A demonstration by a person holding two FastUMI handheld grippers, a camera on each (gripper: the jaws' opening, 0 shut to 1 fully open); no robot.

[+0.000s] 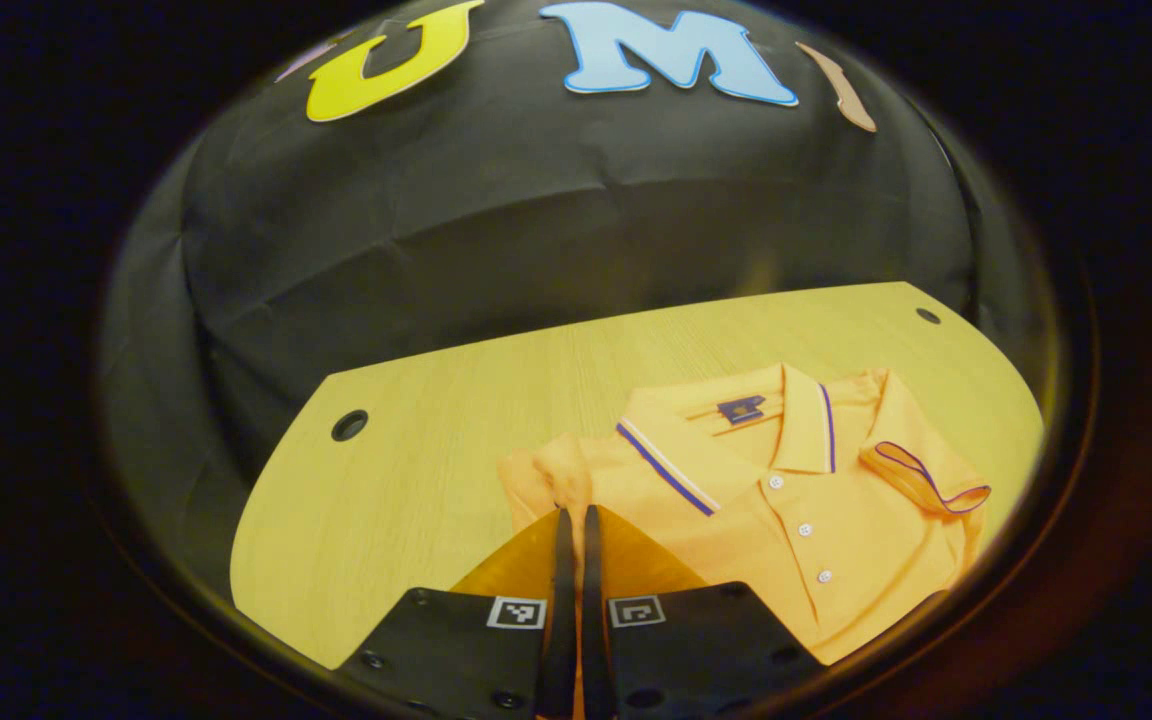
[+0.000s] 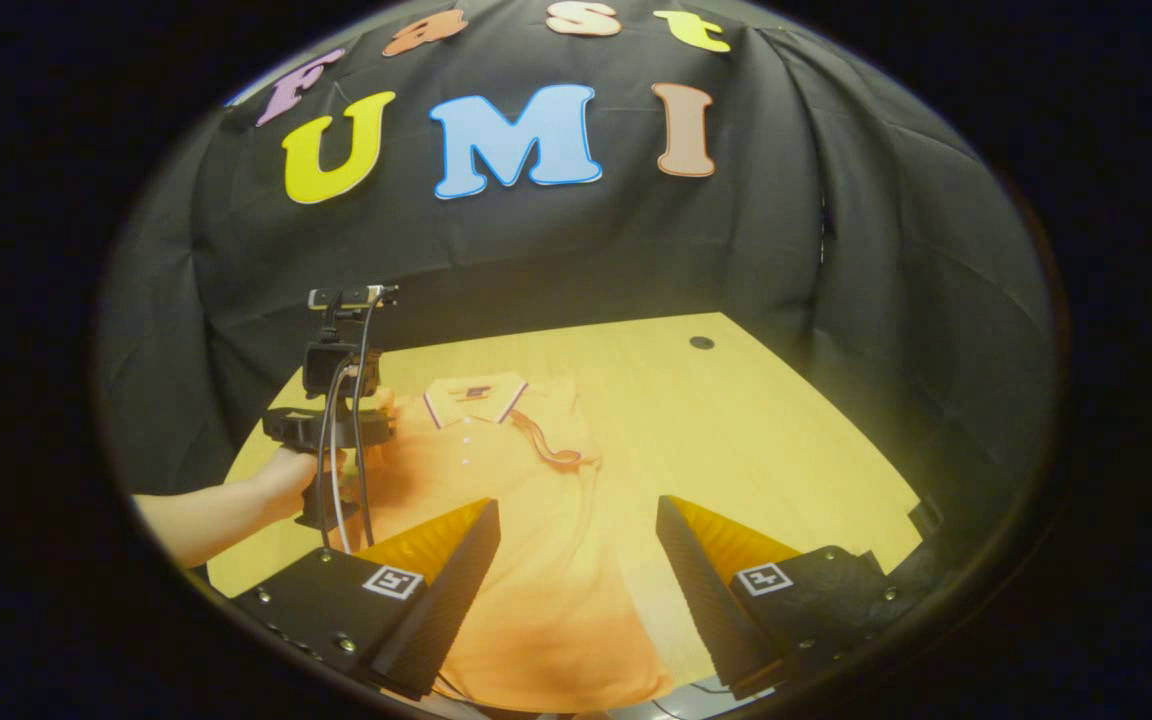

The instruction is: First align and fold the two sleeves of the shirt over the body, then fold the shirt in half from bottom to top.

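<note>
Seemingly, the left gripper (image 1: 572,520) is pressing its jaws nearly together over the shirt's left sleeve (image 1: 546,480); whether cloth is pinched, I cannot tell. The right gripper (image 2: 576,520) is hanging spread wide above the orange shirt (image 2: 526,560), which is lying flat on the wooden table (image 2: 736,420). A shallow pinch could be letting the sleeve slip mid-fold. No containers are in sight.

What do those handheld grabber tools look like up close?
Each gripper has two wedge-shaped fingers on black blocks with small square black-and-white markers, as on the right gripper. The left gripper is a black handheld frame with a camera on top and cables hanging down. The forearm holding it is bare.
</note>
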